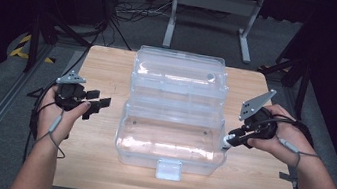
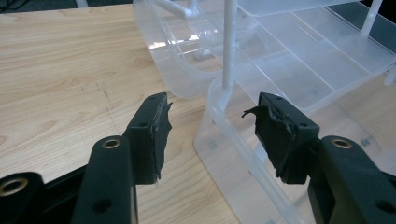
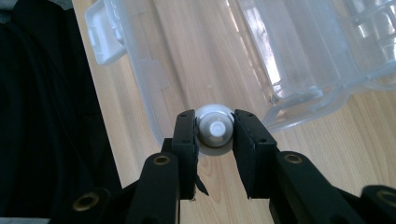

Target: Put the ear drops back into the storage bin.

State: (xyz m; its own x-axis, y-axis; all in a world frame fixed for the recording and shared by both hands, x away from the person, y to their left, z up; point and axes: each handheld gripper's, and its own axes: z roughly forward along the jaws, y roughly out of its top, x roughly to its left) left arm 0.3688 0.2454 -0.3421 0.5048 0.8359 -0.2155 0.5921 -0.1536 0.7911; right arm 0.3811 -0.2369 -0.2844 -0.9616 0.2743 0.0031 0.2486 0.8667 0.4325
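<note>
A clear plastic toolbox [image 1: 169, 163] stands open at the middle of the wooden table, its lid and lift-out tray [image 1: 178, 75] tipped back behind it. My left gripper [image 1: 101, 105] hovers open just left of the box; in the left gripper view its jaws [image 2: 210, 126] straddle the box's rim [image 2: 211, 95] without touching it. My right gripper [image 1: 228, 140] sits at the box's right end, shut on a small white round object [image 3: 215, 113] held over the box's edge [image 3: 144, 79].
The box's white front latch [image 1: 168, 169] points at me, a short way from the table's near edge. Bare wood [image 1: 105, 65] lies left and right of the box. Beyond the table, on the floor, are cables and a white desk frame [image 1: 214, 10].
</note>
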